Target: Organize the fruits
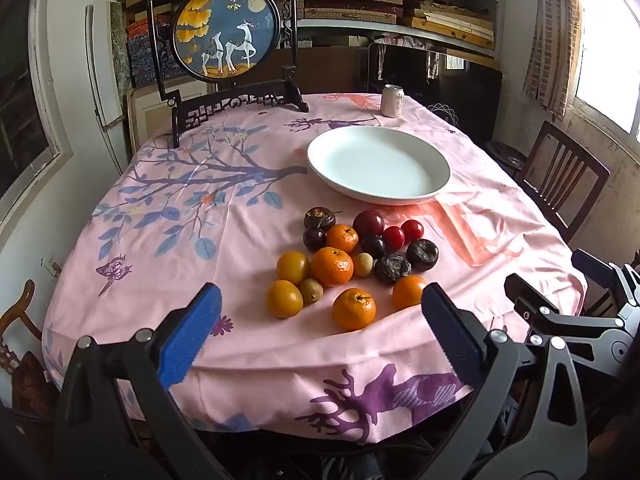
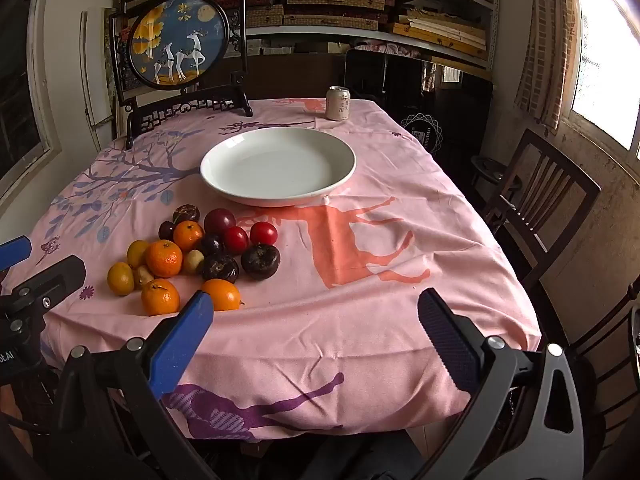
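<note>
A heap of fruit (image 1: 344,260) lies on the pink tablecloth: several oranges, yellow fruit, dark plums, two red ones and wrinkled dark fruit. The right wrist view has the same heap (image 2: 200,256) at the left. Behind it stands an empty white plate (image 1: 378,164) (image 2: 278,166). My left gripper (image 1: 320,332) hangs open over the table's near edge, just short of the nearest orange (image 1: 354,309), nothing between its blue pads. My right gripper (image 2: 316,332) is open too, over bare cloth to the right of the heap, its left pad beside an orange (image 2: 224,294).
A drinks can (image 1: 393,100) (image 2: 338,103) stands at the far edge. A round deer screen on a dark stand (image 1: 226,32) (image 2: 178,40) occupies the far left corner. A wooden chair (image 2: 540,204) stands at the right side. Shelves of boxes fill the back wall.
</note>
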`<state>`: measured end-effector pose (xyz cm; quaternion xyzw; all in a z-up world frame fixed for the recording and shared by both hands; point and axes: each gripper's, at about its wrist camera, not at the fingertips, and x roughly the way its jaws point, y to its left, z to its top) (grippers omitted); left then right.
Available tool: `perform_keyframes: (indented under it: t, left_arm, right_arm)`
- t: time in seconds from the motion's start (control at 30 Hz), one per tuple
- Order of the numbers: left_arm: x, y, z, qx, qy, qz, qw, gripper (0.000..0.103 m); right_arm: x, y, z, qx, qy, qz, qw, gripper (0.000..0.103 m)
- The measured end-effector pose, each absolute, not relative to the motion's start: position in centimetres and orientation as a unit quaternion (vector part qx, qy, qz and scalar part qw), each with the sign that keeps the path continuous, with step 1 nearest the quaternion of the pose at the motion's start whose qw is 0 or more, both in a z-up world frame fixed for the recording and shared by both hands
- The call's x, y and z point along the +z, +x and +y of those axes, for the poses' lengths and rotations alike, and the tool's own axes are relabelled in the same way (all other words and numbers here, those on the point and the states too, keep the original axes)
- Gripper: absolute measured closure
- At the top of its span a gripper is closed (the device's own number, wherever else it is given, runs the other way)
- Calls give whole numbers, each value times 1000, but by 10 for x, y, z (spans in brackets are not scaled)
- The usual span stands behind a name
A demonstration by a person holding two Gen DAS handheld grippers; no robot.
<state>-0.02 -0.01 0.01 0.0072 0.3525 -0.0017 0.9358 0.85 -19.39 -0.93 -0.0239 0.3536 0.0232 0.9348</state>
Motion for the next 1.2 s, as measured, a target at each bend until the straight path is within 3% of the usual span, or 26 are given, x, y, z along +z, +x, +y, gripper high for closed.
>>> perform_keyframes:
  t: [1.2]
  left_arm:
    - [0, 0, 0, -1, 9, 357, 934, 2]
  right_arm:
    - [-9, 8, -192, 25, -24, 355, 934, 1]
